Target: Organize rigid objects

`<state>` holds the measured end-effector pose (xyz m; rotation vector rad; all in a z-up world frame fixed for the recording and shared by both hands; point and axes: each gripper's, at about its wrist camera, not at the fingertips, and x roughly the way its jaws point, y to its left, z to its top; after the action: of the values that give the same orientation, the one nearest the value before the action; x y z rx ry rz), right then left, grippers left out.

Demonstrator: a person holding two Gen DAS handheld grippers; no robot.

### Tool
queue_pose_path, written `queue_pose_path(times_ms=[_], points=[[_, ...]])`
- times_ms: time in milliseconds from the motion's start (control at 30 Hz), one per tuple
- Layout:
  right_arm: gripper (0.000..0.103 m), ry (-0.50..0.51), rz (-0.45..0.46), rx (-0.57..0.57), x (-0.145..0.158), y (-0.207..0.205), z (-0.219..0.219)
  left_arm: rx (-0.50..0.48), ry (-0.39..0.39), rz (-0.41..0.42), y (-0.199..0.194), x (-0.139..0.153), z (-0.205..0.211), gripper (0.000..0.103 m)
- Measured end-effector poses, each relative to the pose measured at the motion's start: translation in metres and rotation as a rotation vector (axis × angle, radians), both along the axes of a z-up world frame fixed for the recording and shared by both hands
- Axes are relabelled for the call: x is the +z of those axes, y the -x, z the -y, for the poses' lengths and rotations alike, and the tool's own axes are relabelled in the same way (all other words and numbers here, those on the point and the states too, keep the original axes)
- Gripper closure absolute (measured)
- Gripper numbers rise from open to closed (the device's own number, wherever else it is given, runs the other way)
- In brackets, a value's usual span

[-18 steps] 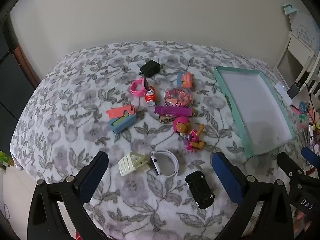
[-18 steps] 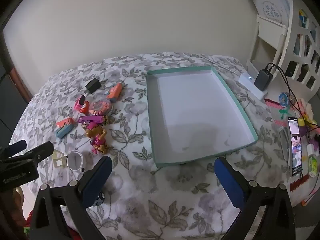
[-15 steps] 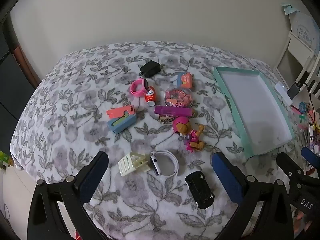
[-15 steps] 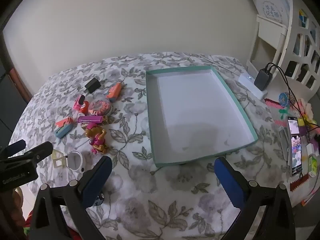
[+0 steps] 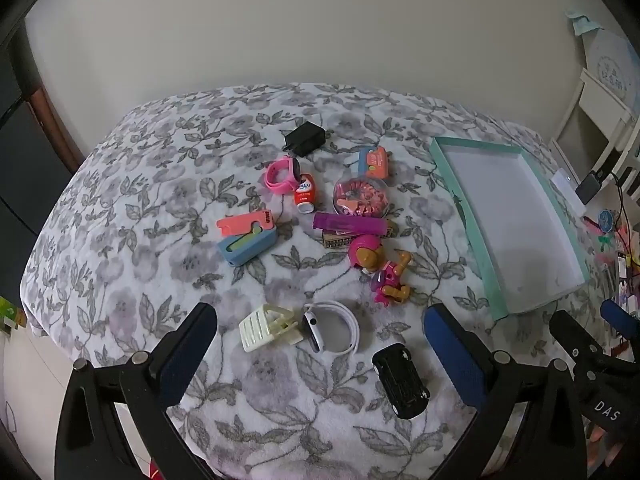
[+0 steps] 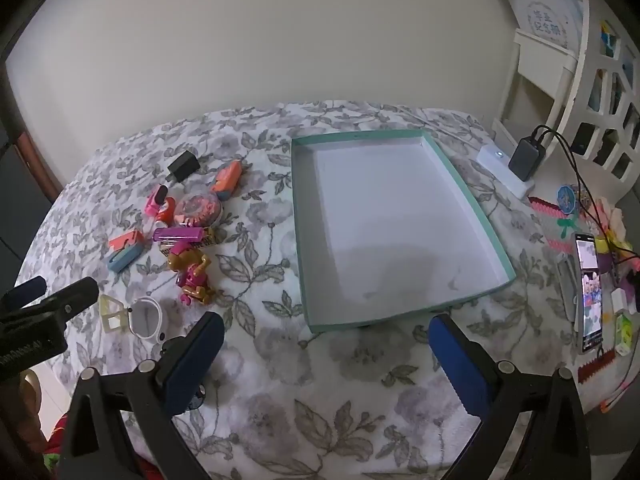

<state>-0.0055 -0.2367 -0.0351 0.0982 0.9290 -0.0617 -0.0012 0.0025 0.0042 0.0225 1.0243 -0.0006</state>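
Note:
Small rigid objects lie scattered on a floral blanket: a black charger, a pink watch, a round pink case, a purple bar, a blue and coral holder, a pink toy figure, a cream clip, a white watch and a black toy car. An empty teal tray lies to their right. My left gripper is open above the white watch. My right gripper is open just before the tray's near edge.
A phone, cables, a power bank and small trinkets crowd the right side beside a white shelf. A wall stands behind the bed. The bed's left edge drops to a dark cabinet.

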Motion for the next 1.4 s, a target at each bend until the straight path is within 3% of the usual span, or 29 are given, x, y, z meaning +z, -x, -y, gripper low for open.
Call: queue_pose_path(times_ms=[1400], points=[[0.000,0.014,-0.027,0.014,-0.0035,-0.0020,-0.0034,0.016,0.009,-0.011,0.0020,-0.0050,-0.0037,0.000]])
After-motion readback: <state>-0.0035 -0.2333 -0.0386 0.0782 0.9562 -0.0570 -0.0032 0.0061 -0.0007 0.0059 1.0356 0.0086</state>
